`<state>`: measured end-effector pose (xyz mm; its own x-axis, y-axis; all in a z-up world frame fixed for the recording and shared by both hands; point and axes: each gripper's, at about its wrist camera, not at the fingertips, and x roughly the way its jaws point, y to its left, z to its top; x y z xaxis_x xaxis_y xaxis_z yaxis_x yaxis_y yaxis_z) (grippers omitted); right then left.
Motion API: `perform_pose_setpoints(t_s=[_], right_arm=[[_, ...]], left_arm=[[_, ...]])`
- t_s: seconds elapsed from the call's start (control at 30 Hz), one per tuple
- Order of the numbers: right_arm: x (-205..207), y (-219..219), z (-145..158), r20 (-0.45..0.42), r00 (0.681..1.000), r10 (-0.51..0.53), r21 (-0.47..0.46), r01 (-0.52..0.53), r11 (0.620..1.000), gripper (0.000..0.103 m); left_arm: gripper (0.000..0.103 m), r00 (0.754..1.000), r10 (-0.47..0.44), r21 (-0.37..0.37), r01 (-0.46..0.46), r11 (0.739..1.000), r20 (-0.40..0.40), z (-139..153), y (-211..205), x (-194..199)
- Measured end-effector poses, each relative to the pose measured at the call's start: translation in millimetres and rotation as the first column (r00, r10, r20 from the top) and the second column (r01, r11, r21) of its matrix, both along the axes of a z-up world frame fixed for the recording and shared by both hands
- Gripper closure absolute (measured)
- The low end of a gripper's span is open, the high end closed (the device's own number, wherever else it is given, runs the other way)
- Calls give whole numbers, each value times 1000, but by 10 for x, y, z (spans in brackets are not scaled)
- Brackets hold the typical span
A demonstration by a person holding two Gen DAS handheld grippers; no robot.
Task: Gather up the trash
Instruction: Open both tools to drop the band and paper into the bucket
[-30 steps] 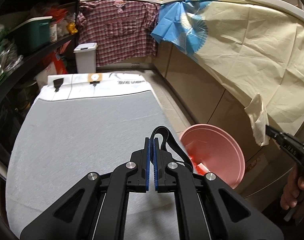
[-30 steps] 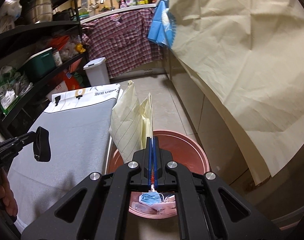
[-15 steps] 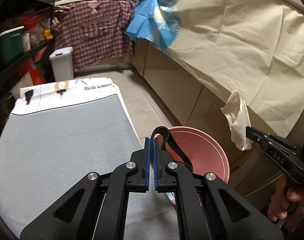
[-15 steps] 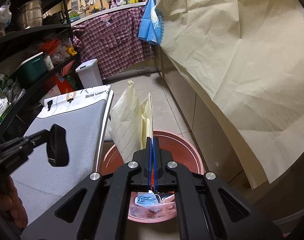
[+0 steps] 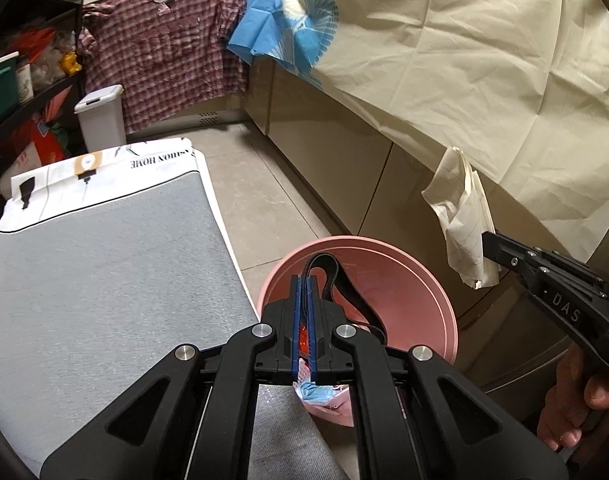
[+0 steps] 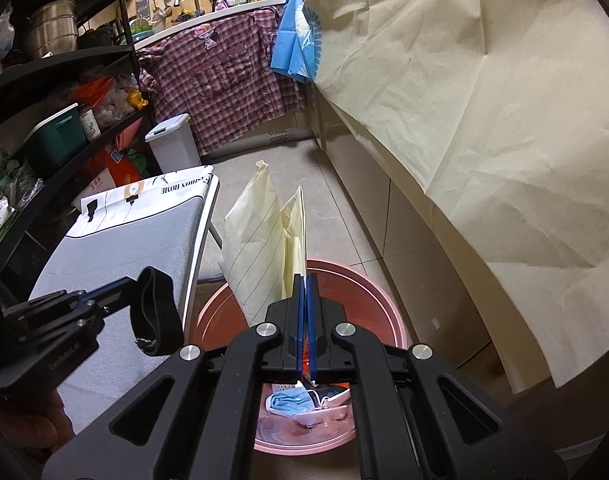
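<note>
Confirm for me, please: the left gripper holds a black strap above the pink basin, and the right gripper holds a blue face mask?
Not quite. The right gripper holds a sheet of lined yellow paper, as the right wrist view shows; the blue face mask already lies in the pink basin. The left gripper does hold the black strap above it.

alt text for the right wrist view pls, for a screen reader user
The right gripper is shut on a crumpled sheet of lined yellow paper, held above a pink bucket on the floor that holds a blue face mask. At left, the left gripper holds a black strap beside a grey padded board.
</note>
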<state>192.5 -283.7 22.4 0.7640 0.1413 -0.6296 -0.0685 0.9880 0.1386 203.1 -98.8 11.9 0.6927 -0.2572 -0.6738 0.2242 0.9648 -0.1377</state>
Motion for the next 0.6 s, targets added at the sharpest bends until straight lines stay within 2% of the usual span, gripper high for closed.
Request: perform_pose_setpoints(t_s=[0.27, 0.43, 0.47, 0.5, 0.53, 0.57, 0.6], right_arm=[[63, 5, -32, -13, 1000, 0, 5, 0, 1000, 101], [97, 12, -69, -30, 1000, -5, 2, 5, 1000, 95], [109, 13, -84, -40, 999, -8, 5, 8, 1000, 91], [111, 0, -94, -43, 999, -12, 6, 12, 1000, 78], [113, -5, -101, -47, 999, -18, 7, 18, 1000, 60], [111, -8, -104, -48, 999, -22, 9, 22, 1000, 55], [109, -13, -104, -47, 999, -23, 9, 24, 1000, 55]], left_arm=[[100, 1000, -14, -2, 14, 1000, -26, -101, -79, 87], [100, 999, -28, -14, 27, 1000, -45, -151, -114, 142], [97, 998, -31, -17, 31, 999, -50, -160, -117, 149], [95, 998, -35, -26, 34, 999, -57, -171, -110, 153], [83, 997, -37, -34, 35, 999, -60, -181, -101, 157], [70, 997, -39, -42, 36, 998, -62, -190, -89, 149], [68, 998, -39, -41, 37, 998, -57, -191, -81, 135]])
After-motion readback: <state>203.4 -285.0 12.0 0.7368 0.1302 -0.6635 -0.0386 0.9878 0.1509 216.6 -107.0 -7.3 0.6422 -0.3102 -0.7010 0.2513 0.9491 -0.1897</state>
